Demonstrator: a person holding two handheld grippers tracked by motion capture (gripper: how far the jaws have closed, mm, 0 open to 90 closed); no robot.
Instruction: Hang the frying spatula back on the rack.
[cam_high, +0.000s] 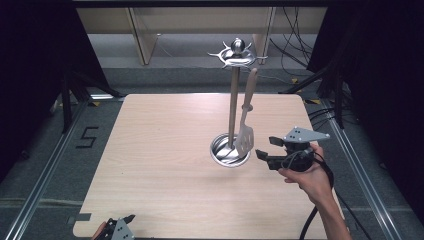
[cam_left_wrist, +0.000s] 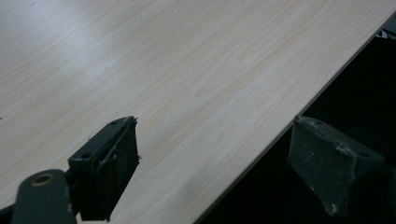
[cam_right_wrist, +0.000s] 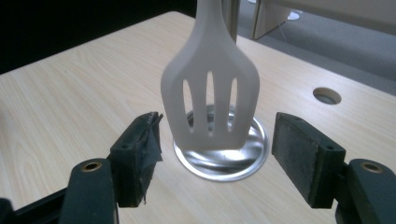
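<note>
High view: a pale wooden table (cam_high: 165, 165) carries a utensil stand (cam_high: 233, 100), a wooden post rising from a round, shallow metal base dish (cam_high: 222, 155) to a metal crown of hooks (cam_high: 236, 54) with a ball on top. The dish holds nothing but the foot of the post. A white slotted spatula (cam_high: 245, 132) hangs from one of the hooks by its handle, blade down, the blade's lower edge level with the right rim of the dish; whether it touches the rim cannot be told from here.

The right gripper (cam_high: 266, 147) sits just right of the dish, held in the person's right hand (cam_high: 307, 175), with its grey three-cornered plate on top and a cable trailing toward the table's near edge. Its jaws point left at the spatula blade and stand apart, holding nothing.

In the right gripper view, the spatula (cam_right_wrist: 210, 100) hangs straight ahead between the two spread black jaws but farther out than their tips, untouched by either. The dish (cam_right_wrist: 224, 161) lies behind and below the blade, and a round hole (cam_right_wrist: 327, 95) in the tabletop shows to the far right.

The left gripper (cam_high: 120, 227) lies at the near left edge of the table, well apart from the stand. In the left gripper view, its jaws are wide apart and empty, one over the bare wood (cam_left_wrist: 163, 70), the other past the table's edge over darkness.
</note>
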